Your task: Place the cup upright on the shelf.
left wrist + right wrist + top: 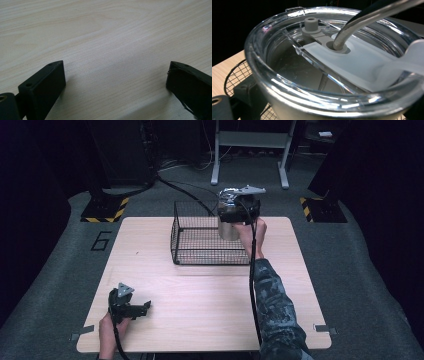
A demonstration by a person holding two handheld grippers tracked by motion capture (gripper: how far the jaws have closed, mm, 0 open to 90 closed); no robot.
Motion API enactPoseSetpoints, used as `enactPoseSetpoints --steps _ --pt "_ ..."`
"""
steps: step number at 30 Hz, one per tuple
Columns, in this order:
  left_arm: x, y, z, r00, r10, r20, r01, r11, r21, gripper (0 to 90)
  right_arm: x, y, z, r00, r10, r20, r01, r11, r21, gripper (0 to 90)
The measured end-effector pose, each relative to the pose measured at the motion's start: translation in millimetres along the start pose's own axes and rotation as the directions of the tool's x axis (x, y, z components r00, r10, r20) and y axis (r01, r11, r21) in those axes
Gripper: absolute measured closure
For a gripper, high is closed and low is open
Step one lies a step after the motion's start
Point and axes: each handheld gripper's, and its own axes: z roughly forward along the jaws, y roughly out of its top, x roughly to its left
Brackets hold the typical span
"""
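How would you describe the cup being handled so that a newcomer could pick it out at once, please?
Start at the wooden table and find the black wire basket at its far edge. At the basket's right corner, the right gripper holds the tumbler upright. It is metal, with a clear lid and a straw.

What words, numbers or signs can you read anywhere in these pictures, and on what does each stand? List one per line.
"6": a large dark numeral on the grey floor, left of the table.
Yellow and black hazard stripes, a sign without words: on the two stand bases on the floor behind the table.
No readable text on the tumbler, its clear lid, the wire basket or either gripper.
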Motion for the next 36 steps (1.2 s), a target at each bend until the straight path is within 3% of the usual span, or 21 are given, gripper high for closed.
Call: enactPoseSetpoints --steps 29,31,35,36 --pt "-1.1 -0.3 0.1 0.9999 -0.014 0.002 0.014 0.9999 -0.002 2.2 -4.8 -27.7 64.6 0.9977 0.068 0.008 -0.068 0.994 0.088 3.4" --pt "-1.0 -0.3 0.1 0.9999 -0.013 0.003 0.013 0.9999 -0.002 2.2 -5.7 -29.3 67.2 0.9983 0.057 0.008 -0.058 0.994 0.089 3.4" --pt "-0.9 -0.3 0.0 0.9999 -0.013 0.003 0.013 0.9999 -0.002 2.2 -5.7 -35.3 75.3 0.9973 0.073 0.015 -0.074 0.992 0.106 3.4" --pt "-0.2 -0.1 -0.1 1.0000 -0.004 0.003 0.004 1.0000 0.000 2.2 -5.8 -38.5 78.6 0.9954 0.095 0.015 -0.096 0.989 0.114 3.4"
